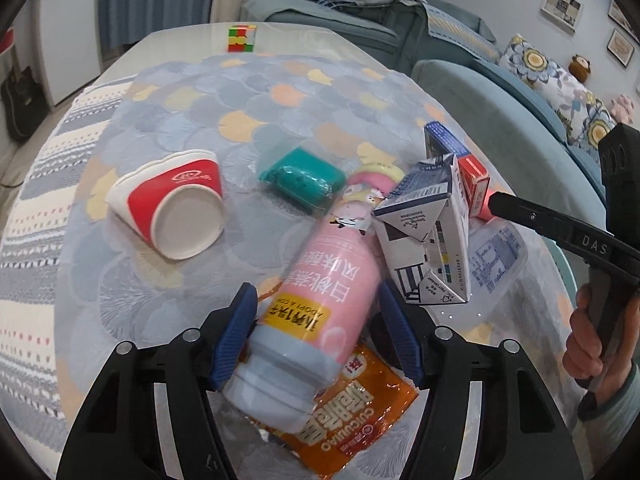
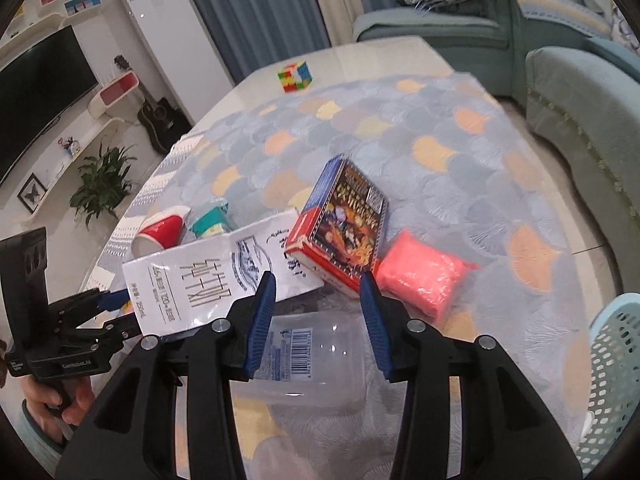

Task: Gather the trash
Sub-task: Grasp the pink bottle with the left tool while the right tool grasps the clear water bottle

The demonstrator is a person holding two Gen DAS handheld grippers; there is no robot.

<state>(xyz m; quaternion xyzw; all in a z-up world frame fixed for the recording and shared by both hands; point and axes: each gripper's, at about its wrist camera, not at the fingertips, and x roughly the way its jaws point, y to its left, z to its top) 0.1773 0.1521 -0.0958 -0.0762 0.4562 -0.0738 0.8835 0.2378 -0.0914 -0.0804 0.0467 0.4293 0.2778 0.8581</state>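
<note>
My left gripper [image 1: 318, 330] is open, its blue fingers on either side of a pink bottle [image 1: 316, 300] lying on an orange snack wrapper [image 1: 352, 420]. A red paper cup [image 1: 176, 204] lies on its side to the left; a teal packet [image 1: 302, 178] and a white milk carton [image 1: 424, 236] lie beyond. My right gripper [image 2: 318, 322] is open over a clear plastic container [image 2: 312, 356]. In the right wrist view the milk carton [image 2: 208, 276], a card box [image 2: 344, 224] and a pink packet [image 2: 420, 276] lie ahead.
A Rubik's cube [image 1: 241, 38] sits at the table's far edge. A light blue perforated basket [image 2: 616, 380] stands at the right. A sofa [image 1: 500, 120] runs along the table's right side. The patterned tablecloth [image 2: 400, 152] covers the table.
</note>
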